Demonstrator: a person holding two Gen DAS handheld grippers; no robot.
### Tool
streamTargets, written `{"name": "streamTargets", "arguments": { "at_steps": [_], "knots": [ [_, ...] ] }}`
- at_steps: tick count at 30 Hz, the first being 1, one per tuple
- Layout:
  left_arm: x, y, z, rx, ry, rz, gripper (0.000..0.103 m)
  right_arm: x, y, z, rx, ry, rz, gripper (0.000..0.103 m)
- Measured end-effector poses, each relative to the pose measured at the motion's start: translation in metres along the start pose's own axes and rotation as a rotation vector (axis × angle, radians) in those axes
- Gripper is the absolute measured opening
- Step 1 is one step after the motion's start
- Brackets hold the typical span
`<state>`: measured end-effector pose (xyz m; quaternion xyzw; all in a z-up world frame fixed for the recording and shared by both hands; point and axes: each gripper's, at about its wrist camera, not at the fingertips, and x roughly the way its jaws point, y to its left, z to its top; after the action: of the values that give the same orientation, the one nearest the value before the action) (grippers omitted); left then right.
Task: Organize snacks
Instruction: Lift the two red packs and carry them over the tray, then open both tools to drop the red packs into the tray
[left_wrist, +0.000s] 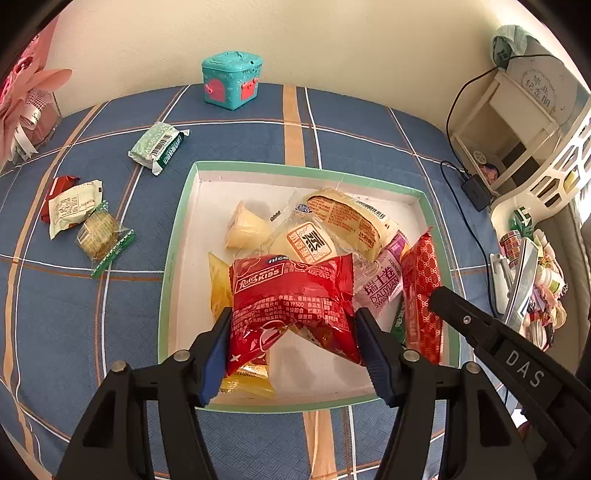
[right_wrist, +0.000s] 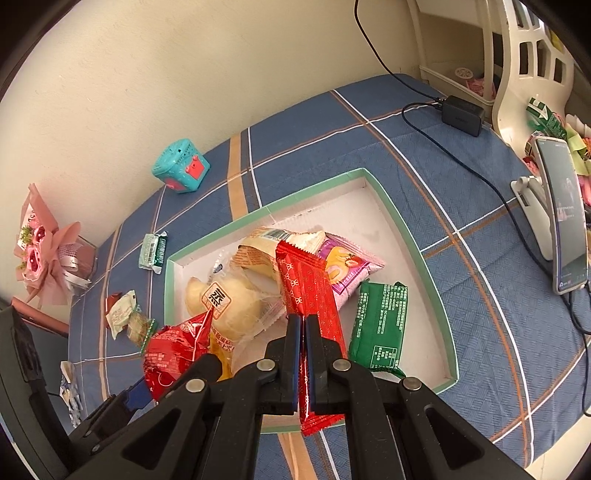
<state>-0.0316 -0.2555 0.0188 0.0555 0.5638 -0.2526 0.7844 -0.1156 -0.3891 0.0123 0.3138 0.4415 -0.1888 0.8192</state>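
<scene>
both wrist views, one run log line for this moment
left gripper: shut on puffy red foil snack bag | right gripper: shut on long red patterned wrapper | both over green-rimmed white box

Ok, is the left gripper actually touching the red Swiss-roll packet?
Touching. In the left wrist view the left gripper has both blue pads pressed into the sides of the red Swiss-roll packet, pinching its wrapper.

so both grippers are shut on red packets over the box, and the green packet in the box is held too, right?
Not quite. The green packet lies free in the box, as the right wrist view shows. The left gripper and right gripper are each shut on a red packet.
</scene>
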Motion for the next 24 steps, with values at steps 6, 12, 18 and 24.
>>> {"name": "streamTargets", "arguments": {
  "at_steps": [6, 12, 18, 24],
  "knots": [
    [0.003, -0.002, 0.001, 0.008, 0.019, 0.01, 0.072, 0.005, 0.0, -0.002, 0.002, 0.023, -0.018, 0.005],
    [0.003, 0.0, 0.004, 0.005, 0.028, 0.014, 0.074, 0.004, 0.0, -0.002, -0.004, 0.025, -0.027, 0.005],
    [-0.006, 0.0, 0.007, 0.01, 0.006, 0.012, 0.078, -0.005, 0.002, 0.001, -0.013, 0.0, -0.028, 0.006],
    [-0.017, 0.0, 0.011, 0.016, -0.033, 0.022, 0.083, -0.017, 0.005, 0.005, -0.021, -0.037, -0.023, 0.006]
  ]
}}
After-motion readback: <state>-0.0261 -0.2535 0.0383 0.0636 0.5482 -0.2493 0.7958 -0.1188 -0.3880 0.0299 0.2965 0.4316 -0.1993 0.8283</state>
